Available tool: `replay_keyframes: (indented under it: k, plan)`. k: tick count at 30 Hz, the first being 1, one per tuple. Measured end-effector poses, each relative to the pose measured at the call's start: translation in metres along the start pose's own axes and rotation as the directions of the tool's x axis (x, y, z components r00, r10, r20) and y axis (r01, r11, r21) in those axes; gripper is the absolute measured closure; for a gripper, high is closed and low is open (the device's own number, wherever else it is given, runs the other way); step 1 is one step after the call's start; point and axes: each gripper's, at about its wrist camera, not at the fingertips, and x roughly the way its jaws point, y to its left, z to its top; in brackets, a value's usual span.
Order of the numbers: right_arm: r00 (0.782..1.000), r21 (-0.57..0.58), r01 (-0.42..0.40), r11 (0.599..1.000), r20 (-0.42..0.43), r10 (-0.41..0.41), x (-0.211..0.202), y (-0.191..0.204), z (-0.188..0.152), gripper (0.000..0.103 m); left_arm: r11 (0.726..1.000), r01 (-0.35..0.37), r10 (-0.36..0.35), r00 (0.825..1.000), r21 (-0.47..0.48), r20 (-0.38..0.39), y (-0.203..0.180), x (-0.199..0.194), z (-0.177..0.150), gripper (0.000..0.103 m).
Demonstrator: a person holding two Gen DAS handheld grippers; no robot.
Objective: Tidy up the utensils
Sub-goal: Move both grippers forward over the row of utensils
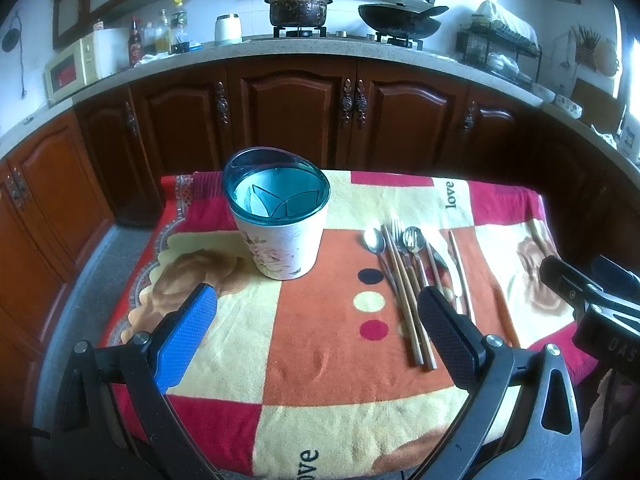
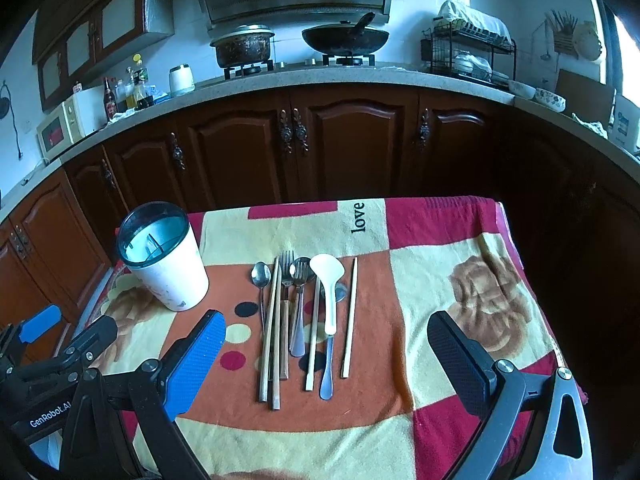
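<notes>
Both the left hand-held gripper [image 1: 316, 316] and right hand-held gripper [image 2: 326, 344] stood wide open, empty, above the desk [image 2: 440, 360]; utensils [image 2: 304, 320] lay beside the holder [image 2: 164, 256].

Blackened pot [image 1: 298, 6] and wok [image 1: 398, 20] on stove (perhaps unlit), microwave [image 1: 70, 68] left.

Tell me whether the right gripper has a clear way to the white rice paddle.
Probably yes. The right gripper is open and empty, and the rice paddle lies on top of the row of utensils straight ahead between its fingers. Nothing stands between them; the holder is off to the left.
</notes>
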Motion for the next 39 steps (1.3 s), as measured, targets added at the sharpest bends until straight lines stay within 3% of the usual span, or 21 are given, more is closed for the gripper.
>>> replay_keyframes:
  k: [24, 27, 30, 32, 38, 39]
  plan:
    - [0.998, 0.016, -0.024, 1.0, -0.051, 0.025, 0.022, -0.013, -0.004, 0.002, 1.0, 0.017, -0.017, 0.999, -0.005, -0.032, 0.005, 0.019, 0.002, 0.002]
    - [0.997, 0.014, -0.042, 0.999, -0.068, 0.043, 0.034, -0.017, -0.005, 0.003, 0.999, 0.028, -0.027, 0.999, 0.018, -0.044, -0.001, 0.026, 0.003, 0.006]
    - [0.994, 0.004, -0.062, 0.998, -0.087, 0.063, 0.047, -0.021, -0.005, 0.012, 0.998, 0.042, -0.039, 0.997, 0.043, -0.068, -0.008, 0.035, 0.002, 0.013]
    - [0.99, 0.006, -0.088, 0.996, -0.111, 0.088, 0.061, -0.025, -0.004, 0.023, 0.997, 0.057, -0.052, 0.995, 0.047, -0.089, -0.011, 0.042, 0.001, 0.018]
    - [0.965, 0.035, -0.174, 0.984, -0.192, 0.178, 0.119, -0.04, 0.014, 0.053, 0.995, 0.097, -0.091, 0.987, 0.037, -0.135, -0.017, 0.064, 0.003, 0.02]
    - [0.961, 0.038, -0.184, 0.982, -0.204, 0.188, 0.128, -0.041, 0.016, 0.054, 0.995, 0.096, -0.09, 0.986, 0.037, -0.139, -0.018, 0.069, 0.005, 0.02]
